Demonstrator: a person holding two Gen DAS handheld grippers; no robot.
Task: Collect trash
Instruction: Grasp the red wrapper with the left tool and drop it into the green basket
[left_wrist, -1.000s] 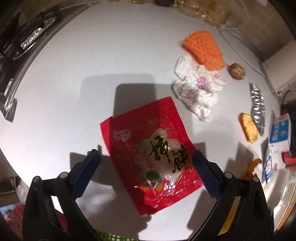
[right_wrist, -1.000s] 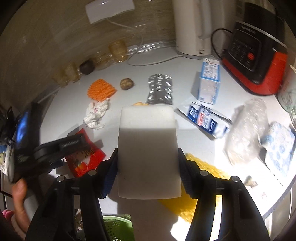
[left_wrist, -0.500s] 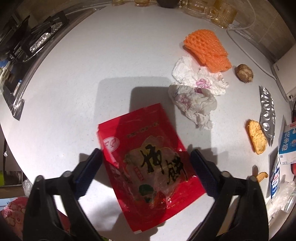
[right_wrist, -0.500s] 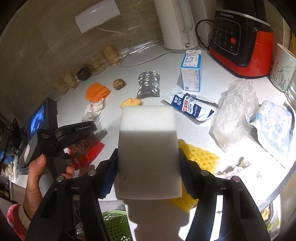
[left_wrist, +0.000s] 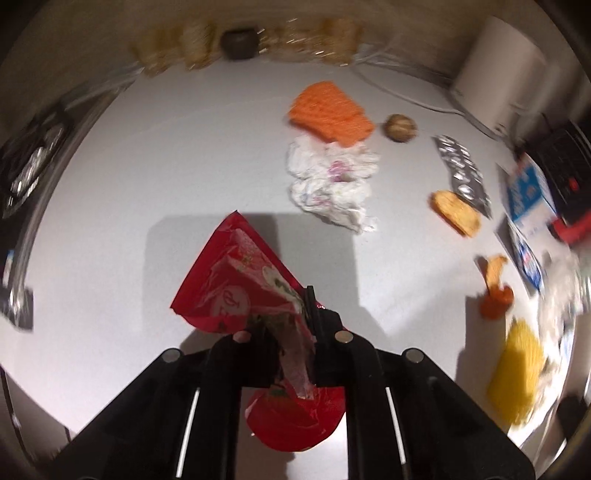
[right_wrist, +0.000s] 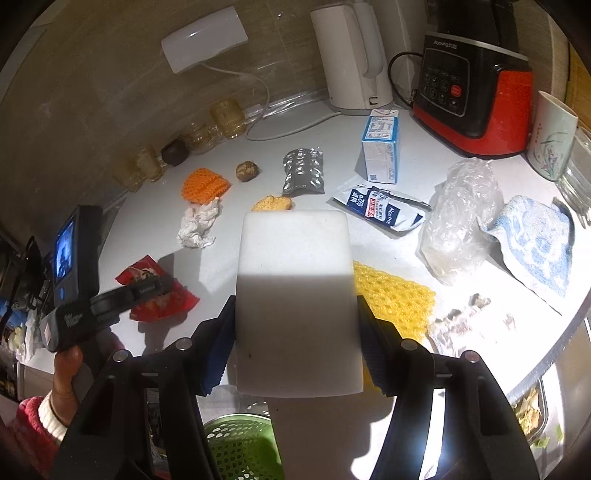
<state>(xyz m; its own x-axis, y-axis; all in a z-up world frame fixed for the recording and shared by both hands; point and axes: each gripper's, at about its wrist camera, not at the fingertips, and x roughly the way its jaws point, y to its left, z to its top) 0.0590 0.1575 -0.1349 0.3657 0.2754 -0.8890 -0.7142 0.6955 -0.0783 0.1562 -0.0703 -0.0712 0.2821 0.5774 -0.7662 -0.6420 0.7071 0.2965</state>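
Left gripper (left_wrist: 291, 325): its jaws, spread wide on either side of the red snack wrapper (left_wrist: 236, 284) half a second ago, are now closed on it. The wrapper, then flat on the white counter (left_wrist: 155, 155), is now crumpled and folded between the fingers, one end sticking up and forward, the other hanging below the jaws. In the right wrist view the wrapper (right_wrist: 159, 291) looks lifted or close to lifting; contact with the counter cannot be told. Judged from this, the pickup is made and the carry to the green basket (right_wrist: 236, 446), at the near counter edge below the grippers, comes next.

Right gripper (right_wrist: 295, 314): unchanged, jaws held partly apart by the white foam block (right_wrist: 295, 295) clamped between them.

Other litter, placed from the wrapper: a crumpled tissue (left_wrist: 332, 188) just beyond it to the right; an orange foam net (left_wrist: 328, 110) touching the tissue's far side; a brown nut-like lump (left_wrist: 400, 127) beside the net; farther right a foil pack (left_wrist: 461, 173), a fried snack piece (left_wrist: 456, 212), orange peel (left_wrist: 495, 291) and a yellow foam net (left_wrist: 517, 373).

Obstacles: none lies between wrapper and basket, though the right gripper and its block hover over the basket. The loose hanging end of the wrapper may catch the basket rim.
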